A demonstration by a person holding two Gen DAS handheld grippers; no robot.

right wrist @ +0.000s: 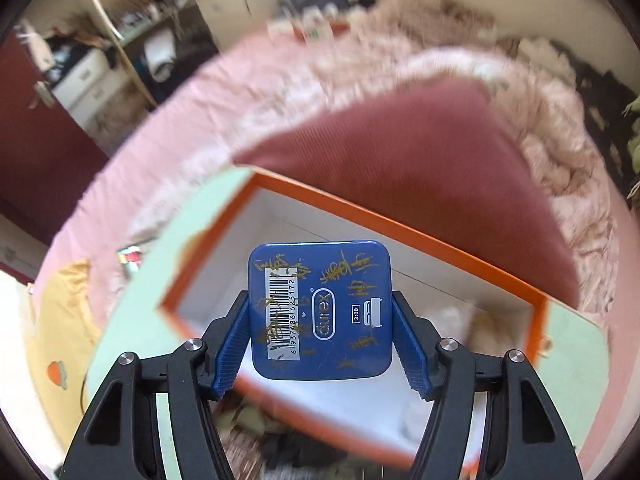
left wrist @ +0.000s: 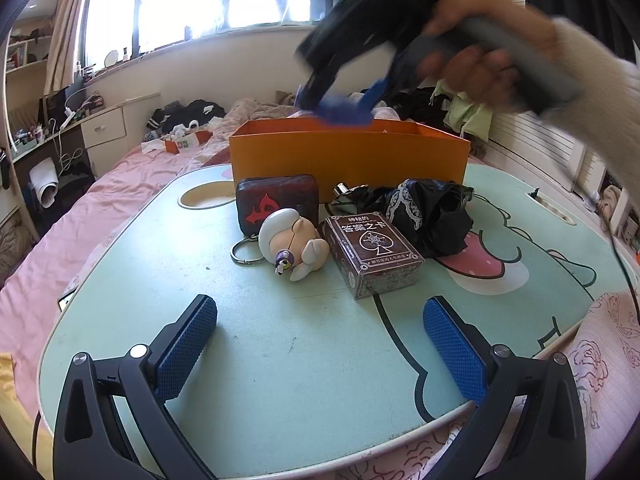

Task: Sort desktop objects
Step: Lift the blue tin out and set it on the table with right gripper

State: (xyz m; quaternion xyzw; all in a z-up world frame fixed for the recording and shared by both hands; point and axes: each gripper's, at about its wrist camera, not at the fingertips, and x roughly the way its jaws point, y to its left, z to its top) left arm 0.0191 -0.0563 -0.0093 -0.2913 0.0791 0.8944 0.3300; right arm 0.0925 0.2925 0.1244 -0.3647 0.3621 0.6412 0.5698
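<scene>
Your left gripper (left wrist: pixel 320 344) is hovering over the table (left wrist: pixel 280 352), jaws apart and empty. The figurine (left wrist: pixel 294 242), card box (left wrist: pixel 376 254) and umbrella (left wrist: pixel 424 210) are lying ahead. Your right gripper (right wrist: pixel 322 312) is clamping the blue tin (right wrist: pixel 320 308) above the orange box (right wrist: pixel 420 236).

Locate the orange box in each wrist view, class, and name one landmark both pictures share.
Left wrist view: the orange box stands upper centre, at the table's far edge, behind the clutter.
Right wrist view: it fills the lower centre, seen from above, white inside.
Shared landmark: the blue tin held over it, a blue blur in the left view.
</scene>
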